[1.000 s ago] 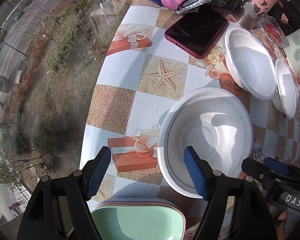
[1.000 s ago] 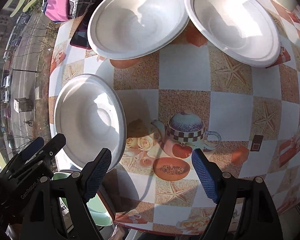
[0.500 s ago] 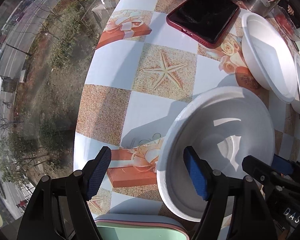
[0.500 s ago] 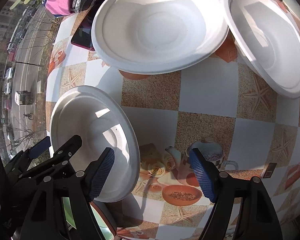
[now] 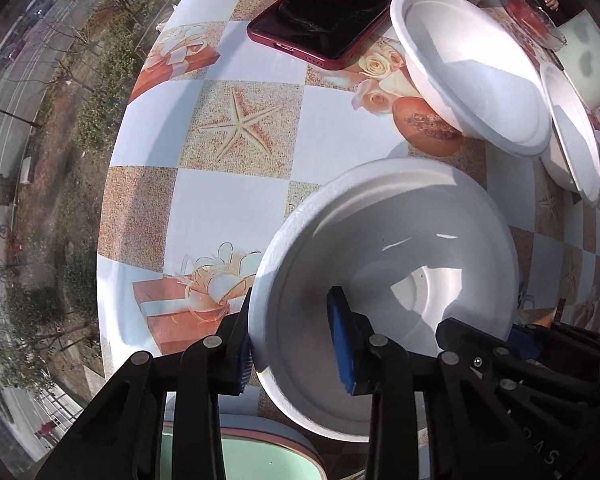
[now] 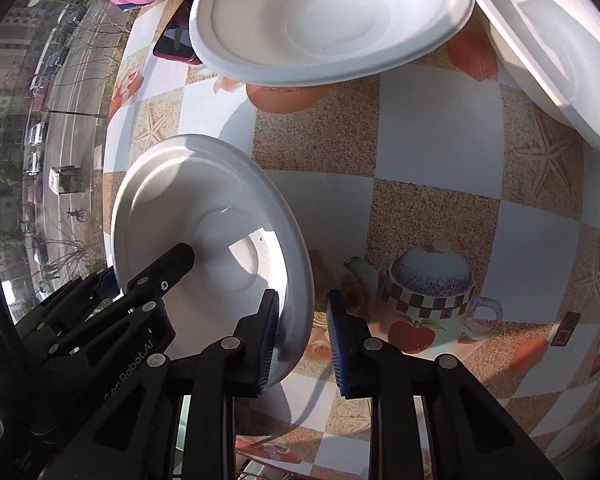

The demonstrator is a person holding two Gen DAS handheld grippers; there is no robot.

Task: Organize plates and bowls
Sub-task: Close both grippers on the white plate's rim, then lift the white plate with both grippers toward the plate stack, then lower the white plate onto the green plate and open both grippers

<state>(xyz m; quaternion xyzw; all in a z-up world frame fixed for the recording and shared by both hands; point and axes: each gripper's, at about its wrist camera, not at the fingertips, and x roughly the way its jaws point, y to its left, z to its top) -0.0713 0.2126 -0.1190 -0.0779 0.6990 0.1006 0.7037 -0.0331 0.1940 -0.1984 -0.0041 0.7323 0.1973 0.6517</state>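
At the bottom of both views, the left gripper (image 5: 294,340) and right gripper (image 6: 302,340) are each closing narrowly over opposite rims of the nearest white bowl (image 5: 400,248), pads straddling its wall. It sits on the patterned tablecloth (image 5: 236,216). Beyond it, toward the upper right, lie two more white bowls (image 6: 324,20), and a red phone (image 5: 324,20) farther off.
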